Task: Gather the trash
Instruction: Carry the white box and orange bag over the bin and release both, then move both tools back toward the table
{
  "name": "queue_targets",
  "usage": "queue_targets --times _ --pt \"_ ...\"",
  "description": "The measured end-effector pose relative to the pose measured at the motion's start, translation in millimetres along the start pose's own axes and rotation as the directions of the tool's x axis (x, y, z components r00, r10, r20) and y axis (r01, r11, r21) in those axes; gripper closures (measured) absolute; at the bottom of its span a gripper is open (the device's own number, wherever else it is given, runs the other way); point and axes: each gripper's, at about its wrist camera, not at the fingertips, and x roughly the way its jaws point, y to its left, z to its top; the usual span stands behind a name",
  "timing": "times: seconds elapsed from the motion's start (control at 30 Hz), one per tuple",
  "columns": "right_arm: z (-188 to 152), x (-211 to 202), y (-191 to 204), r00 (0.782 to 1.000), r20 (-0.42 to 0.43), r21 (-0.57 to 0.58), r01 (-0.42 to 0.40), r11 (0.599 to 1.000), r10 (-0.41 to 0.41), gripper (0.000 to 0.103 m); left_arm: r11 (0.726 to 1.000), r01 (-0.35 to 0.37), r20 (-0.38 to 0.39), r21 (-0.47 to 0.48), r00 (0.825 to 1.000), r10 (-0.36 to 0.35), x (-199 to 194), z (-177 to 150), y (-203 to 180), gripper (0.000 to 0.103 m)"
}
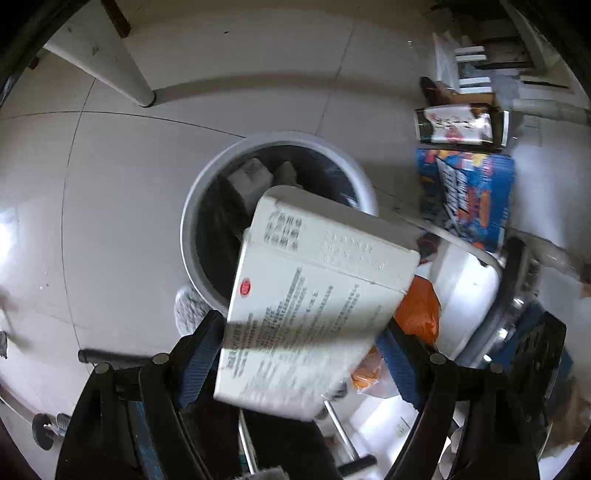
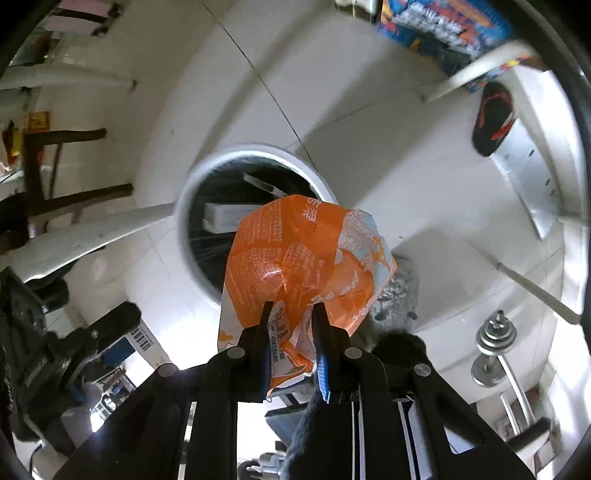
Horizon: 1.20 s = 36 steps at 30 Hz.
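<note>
Left gripper (image 1: 301, 354) is spread wide, clamping a stiff, light carton (image 1: 314, 295) by its side edges. Right gripper (image 2: 293, 332) is nearly closed, pinching a crinkly orange wrapper (image 2: 299, 258) that looks slippery, so grip the bunched end. The bin (image 1: 192, 221) sits just ahead of both.

We cannot read the print on the white carton (image 1: 314, 295): it is blurred, most of all at its lower end. The carton hides the near rim and much of the inside of the trash bin (image 1: 207, 206). In the right wrist view, the orange wrapper (image 2: 295, 266) covers the bin's near right rim and part of its contents. The grey fuzzy object (image 2: 397, 295) beside the bin is mostly hidden behind the wrapper; we cannot tell what it is. The blue printed box (image 2: 443, 22) beyond the bin is cut off by the picture's top edge.
</note>
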Motion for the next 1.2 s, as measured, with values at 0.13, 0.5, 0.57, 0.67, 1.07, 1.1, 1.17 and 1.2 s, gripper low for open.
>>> queue_targets --times 0.13,0.5,0.57,0.67,1.07,1.1,1.17,1.2 --pt "11.0 40.7 7.3 0.998 -0.055 -0.047 -0.017 0.999 0.015 0.071 0.999 -0.032 0.013 -0.022 0.999 0.032 8.3 0.6 26.8 0.007" --pt "-10.7 34.5 29.7 0.979 0.07 -0.235 0.205 0.95 -0.194 0.003 0.937 -0.342 0.223 0.072 0.921 0.32 -23.1 -35.0 33.6 0.007" --pt "-13.4 25.7 33.3 0.969 0.103 -0.252 0.246 0.936 -0.226 0.002 0.927 -0.364 0.23 0.087 0.913 0.337 -26.3 -41.2 29.8 0.007" --pt "-17.6 12.1 37.4 0.955 0.143 -0.257 0.289 0.922 -0.259 0.002 0.922 -0.376 0.24 0.093 0.907 0.345 -33.3 -47.4 22.5 0.007" --pt "-49.0 -61.8 55.6 0.937 0.232 -0.269 0.319 0.909 -0.261 0.002 0.914 -0.394 0.307 0.1 0.886 0.348 -91.0 -83.6 -7.1 0.007" --pt "-51.7 -66.7 58.4 0.936 0.238 -0.269 0.319 0.909 -0.259 0.002 0.913 -0.396 0.314 0.1 0.883 0.349 -97.4 -87.4 -9.3 0.007" --pt "-58.5 -81.0 63.5 0.935 0.249 -0.274 0.32 0.907 -0.254 0.002 0.913 -0.395 0.323 0.104 0.882 0.345 -107.1 -93.4 -12.9 0.007" --pt "-62.5 -88.8 65.7 0.933 0.252 -0.276 0.322 0.906 -0.255 0.002 0.912 -0.397 0.32 0.105 0.881 0.347 -114.1 -97.6 -15.1 0.007"
